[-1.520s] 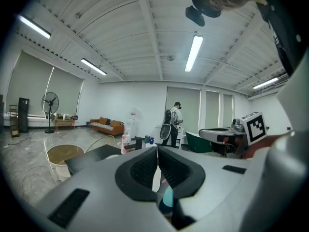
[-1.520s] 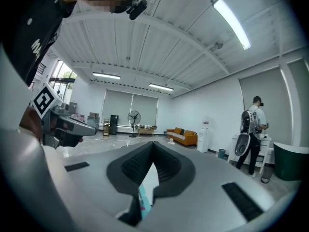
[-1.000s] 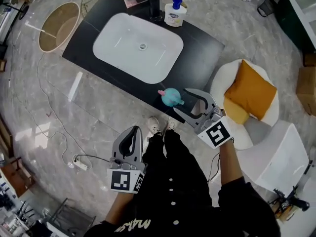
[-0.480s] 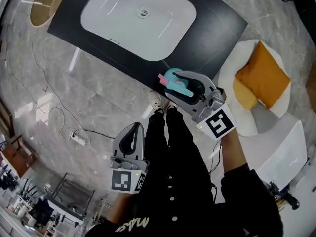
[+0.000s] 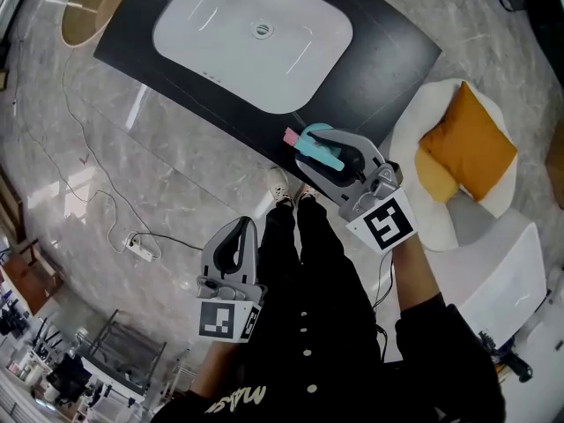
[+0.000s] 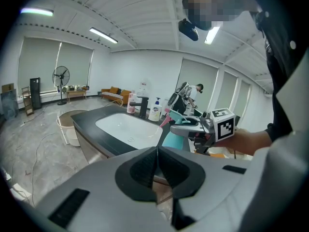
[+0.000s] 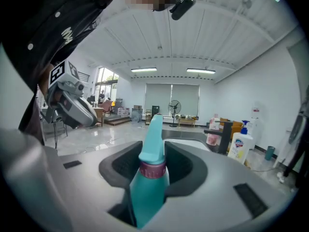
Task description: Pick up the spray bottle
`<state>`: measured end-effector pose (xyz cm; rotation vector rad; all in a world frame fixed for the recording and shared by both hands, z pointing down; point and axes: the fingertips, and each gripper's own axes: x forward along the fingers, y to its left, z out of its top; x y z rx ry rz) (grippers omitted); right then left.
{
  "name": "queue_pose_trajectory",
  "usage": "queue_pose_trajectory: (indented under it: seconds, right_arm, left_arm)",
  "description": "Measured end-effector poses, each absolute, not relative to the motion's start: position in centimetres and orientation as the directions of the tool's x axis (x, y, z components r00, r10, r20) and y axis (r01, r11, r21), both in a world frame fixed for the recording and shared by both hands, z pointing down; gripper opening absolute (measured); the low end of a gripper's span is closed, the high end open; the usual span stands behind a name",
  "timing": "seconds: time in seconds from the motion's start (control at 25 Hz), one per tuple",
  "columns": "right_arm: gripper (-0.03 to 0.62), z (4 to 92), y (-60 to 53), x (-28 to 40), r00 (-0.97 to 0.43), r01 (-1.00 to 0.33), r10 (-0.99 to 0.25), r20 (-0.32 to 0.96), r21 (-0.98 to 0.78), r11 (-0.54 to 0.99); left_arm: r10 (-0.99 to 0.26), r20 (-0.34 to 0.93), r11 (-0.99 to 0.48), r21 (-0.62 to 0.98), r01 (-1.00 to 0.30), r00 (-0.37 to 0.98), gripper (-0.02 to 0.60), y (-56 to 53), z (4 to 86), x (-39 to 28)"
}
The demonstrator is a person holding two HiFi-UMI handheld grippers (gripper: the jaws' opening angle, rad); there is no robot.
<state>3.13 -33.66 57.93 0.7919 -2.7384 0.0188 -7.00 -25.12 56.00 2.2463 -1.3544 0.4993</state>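
Closing round the bottle (image 7: 153,178), the right gripper (image 5: 319,152) has its fingers (image 7: 186,166) against either side of the neck, with the nozzle rising past them. It stands at the counter (image 5: 388,60) edge, near the sink (image 5: 256,38). The left gripper (image 5: 238,232) hangs well apart, fingers together and empty.

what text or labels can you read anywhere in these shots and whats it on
"ma": start of a white script word on the person's black top; the rest is unclear.
Label on the white pump bottle: too blurred to read.
Print on the pink bottle: too small to read.
Marker cubes: black-and-white squares only, no letters.
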Motion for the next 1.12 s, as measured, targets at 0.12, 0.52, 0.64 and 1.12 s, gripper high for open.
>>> queue_pose_trajectory:
  seconds: [0.12, 0.52, 0.64, 1.12]
  right_arm:
    - [0.133, 55.6, -34.5, 3.9, -0.768, -0.587, -0.579, 0.272, 0.06, 0.807]
    - [0.133, 42.9, -35.6, 8.3, -0.59, -0.802, -0.803, 0.091, 0.051, 0.595]
    - [0.133, 39.9, -34.8, 9.9, -0.511, -0.855, -0.857, 0.07, 0.062, 0.515]
    - [0.133, 32.9, -29.5, 14.5, -0.291, -0.956, -0.957, -0.015, 0.042, 0.29]
  left_arm:
    - [-0.743, 0.497, -0.414, 0.186, -0.891, 0.448, 0.017, -25.7, 54.1, -7.3]
    - [-0.807, 0.32, -0.486, 0.12, -0.866, 0.497, 0.017, -29.0, 45.7, -6.6]
    - [-0.814, 0.278, -0.503, 0.106, -0.858, 0.511, 0.017, -29.4, 43.6, -6.4]
    - [-0.804, 0.129, -0.576, 0.077, -0.814, 0.581, 0.017, -30.4, 36.8, -4.3]
